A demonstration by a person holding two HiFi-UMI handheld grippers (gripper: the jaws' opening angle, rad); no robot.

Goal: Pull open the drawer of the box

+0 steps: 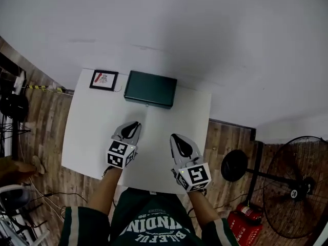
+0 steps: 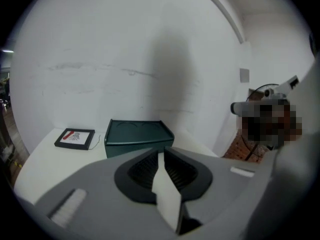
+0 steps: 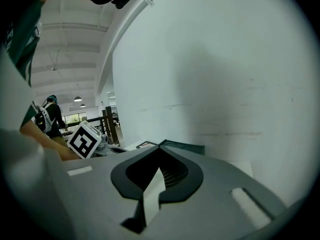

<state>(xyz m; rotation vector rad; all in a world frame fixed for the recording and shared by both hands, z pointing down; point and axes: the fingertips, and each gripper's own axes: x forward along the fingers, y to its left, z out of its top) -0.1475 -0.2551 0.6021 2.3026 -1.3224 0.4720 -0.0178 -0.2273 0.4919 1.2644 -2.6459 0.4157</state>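
- The person's green shirt (image 1: 154, 229), nearest of all and behind both tools, carried white block lettering. It was seen upside down and was only partly legible.
- The left hand-held gripper (image 1: 134, 125) was clenched, its dark ribbed pads (image 2: 145, 170) pressed together on nothing. Its body was smooth grey plastic, and its cube bore bold black-and-white square markers.
- The right hand-held gripper (image 1: 175, 137) was likewise clenched and empty, its jaws meeting in a point inside a rounded black surround (image 3: 159, 173). Its own marker cube sat at the rear.
- Both hung over the near half of a plain white, matt, rectangular surface (image 1: 84, 137), side by side but apart.
- The box (image 1: 150, 88) stood ahead of both tools at the far edge of the surface, well apart from their tips and a little to the left of the right one. It was dark green, low and oblong, with rounded corners, a raised rim and two shallow round recesses in its top (image 2: 137, 134).
- A flat, black-edged frame (image 1: 104, 79) lay just left of the box. Its white sheet showed a red mark and dark print too small to read (image 2: 75, 138).
- A bare white wall (image 2: 125, 59) rose beyond them.
- On the plank floor, off to the right of the right tool, stood a black wire-caged fan (image 1: 297, 188) and a red cylinder (image 1: 248, 224).
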